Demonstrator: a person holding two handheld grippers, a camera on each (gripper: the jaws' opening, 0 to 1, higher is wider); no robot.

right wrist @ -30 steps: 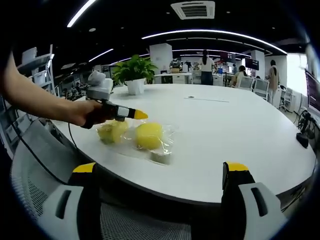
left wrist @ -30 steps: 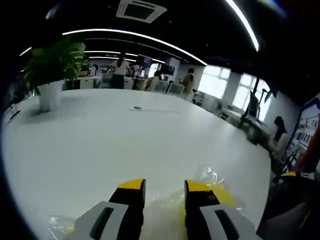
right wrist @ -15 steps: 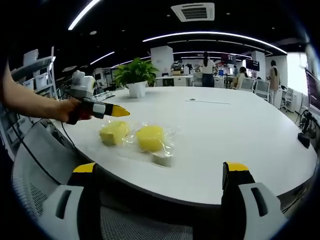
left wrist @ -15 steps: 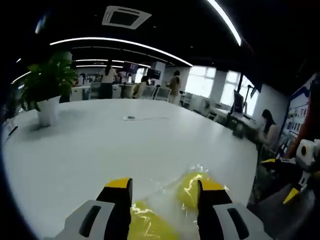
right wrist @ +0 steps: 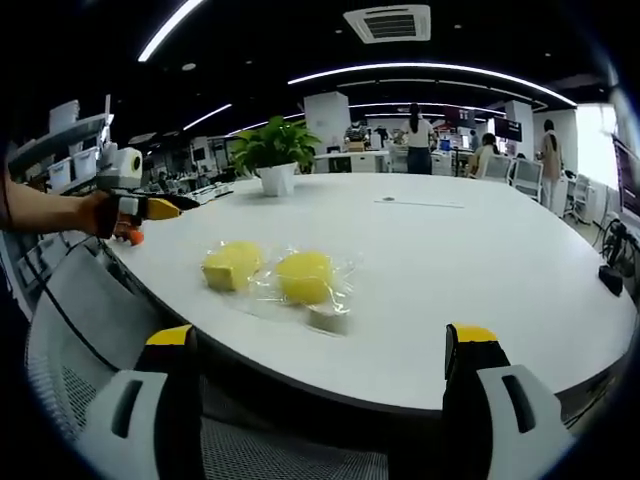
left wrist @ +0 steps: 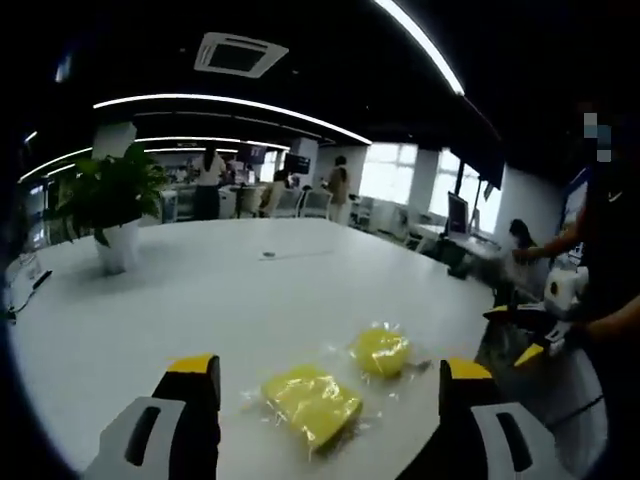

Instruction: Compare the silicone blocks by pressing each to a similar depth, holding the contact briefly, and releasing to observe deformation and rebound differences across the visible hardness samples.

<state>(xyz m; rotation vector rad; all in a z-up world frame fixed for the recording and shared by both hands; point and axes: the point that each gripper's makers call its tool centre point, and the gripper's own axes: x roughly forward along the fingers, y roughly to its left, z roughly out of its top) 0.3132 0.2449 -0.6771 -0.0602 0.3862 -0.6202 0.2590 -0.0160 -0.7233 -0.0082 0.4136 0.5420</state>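
- In the left gripper view, the left gripper (left wrist: pixel 325 375) is seen with its yellow-tipped jaws spread wide apart, and nothing is held between them.
- Just beyond those jaws, two yellow silicone blocks, a squarish block (left wrist: pixel 311 402) and a rounder block (left wrist: pixel 380 350), are laid side by side in clear plastic wrapping (left wrist: pixel 345 385) on the white table (left wrist: pixel 200 300).
- In the right gripper view, the right gripper (right wrist: pixel 320 345) is likewise held wide open and empty, above a mesh chair (right wrist: pixel 70 330) at the table's near edge.
- A small pale block (right wrist: pixel 324 317) is seen in front of the rounder yellow one.
- Farther off, a potted plant (left wrist: pixel 112 205) is stood on the table, and people are seen at desks.
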